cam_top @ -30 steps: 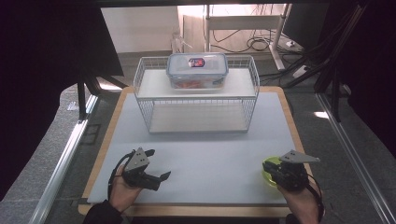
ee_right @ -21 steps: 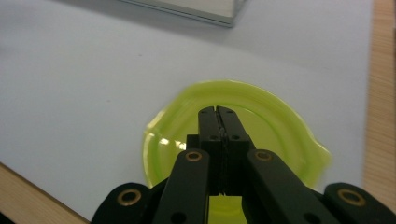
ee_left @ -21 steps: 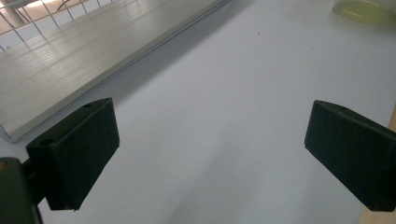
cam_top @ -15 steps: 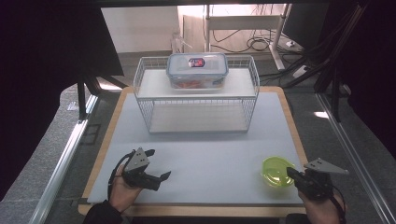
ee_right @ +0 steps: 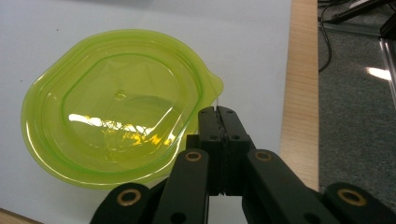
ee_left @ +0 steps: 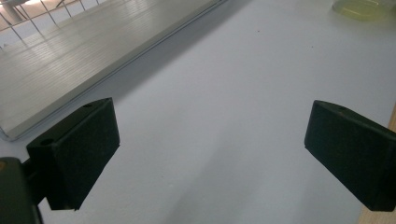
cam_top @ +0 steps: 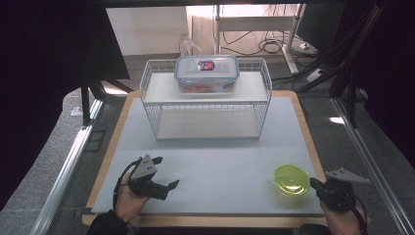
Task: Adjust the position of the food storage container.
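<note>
Jaws of the right gripper (ee_right: 218, 112) are pressed together beside the green lid (ee_right: 116, 105); the left gripper (ee_left: 210, 154) is held wide apart. Both are poised low over the white tabletop (cam_top: 220, 161), before a wire rack (cam_top: 205, 105).

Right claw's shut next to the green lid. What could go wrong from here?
1. The right claw is shut with its tips at the lid's rim tab; a forward nudge could likely slide the light lid across the smooth mat instead of gripping it.
2. The lid lies near the mat's right edge; a sideways push might send it off.
3. The lid lies flat, so pinching its thin rim may slip.
</note>
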Available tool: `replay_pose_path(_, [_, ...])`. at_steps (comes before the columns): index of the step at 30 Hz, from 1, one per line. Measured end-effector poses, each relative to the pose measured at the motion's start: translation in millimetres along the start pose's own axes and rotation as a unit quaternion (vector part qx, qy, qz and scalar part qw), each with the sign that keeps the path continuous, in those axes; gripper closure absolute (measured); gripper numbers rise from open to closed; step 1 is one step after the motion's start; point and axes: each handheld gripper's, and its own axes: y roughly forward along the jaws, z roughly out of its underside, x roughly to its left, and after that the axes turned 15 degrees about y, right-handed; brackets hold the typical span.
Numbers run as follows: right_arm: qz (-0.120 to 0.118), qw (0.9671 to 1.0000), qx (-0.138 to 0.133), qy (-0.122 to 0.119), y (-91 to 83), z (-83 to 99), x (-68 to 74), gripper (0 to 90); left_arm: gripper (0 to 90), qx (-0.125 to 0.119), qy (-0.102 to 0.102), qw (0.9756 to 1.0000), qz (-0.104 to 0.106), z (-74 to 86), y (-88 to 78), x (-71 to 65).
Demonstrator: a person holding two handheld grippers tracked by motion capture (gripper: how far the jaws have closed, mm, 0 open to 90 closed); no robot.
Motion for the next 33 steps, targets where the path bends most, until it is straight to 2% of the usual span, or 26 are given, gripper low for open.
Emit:
replay_pose_path(3, [-0.004, 1.0, 0.004, -0.002, 3.2, 0.4, 3.4, 90.0, 3.1, 0.001, -0.001, 1.0, 0.002, 0.2, 0.9, -0.2])
replay_pose_path(10, [-0.032, 0.9993, 0.018, -0.009, 14.3, -0.5, 17.9, 89.7, 3.3, 0.005, 0.001, 1.0, 0.003, 0.0, 1.6, -0.5])
replay_pose_path(21, [-0.076, 0.9959, 0.046, -0.015, 32.8, -1.1, 41.4, 88.5, 3.4, 0.006, 0.002, 1.0, 0.005, -0.3, 1.7, -0.7])
replay_pose_path(25, [-0.075, 0.995, 0.064, -0.016, 39.0, 2.9, 42.5, 88.4, 3.5, 0.005, 0.002, 1.0, 0.005, -0.4, 1.3, -0.9])
replay_pose_path(33, [-0.097, 0.9915, 0.087, -0.005, 51.5, 6.7, 44.9, 88.5, 3.6, 0.006, 0.002, 1.0, 0.005, -0.4, 2.3, -1.3])
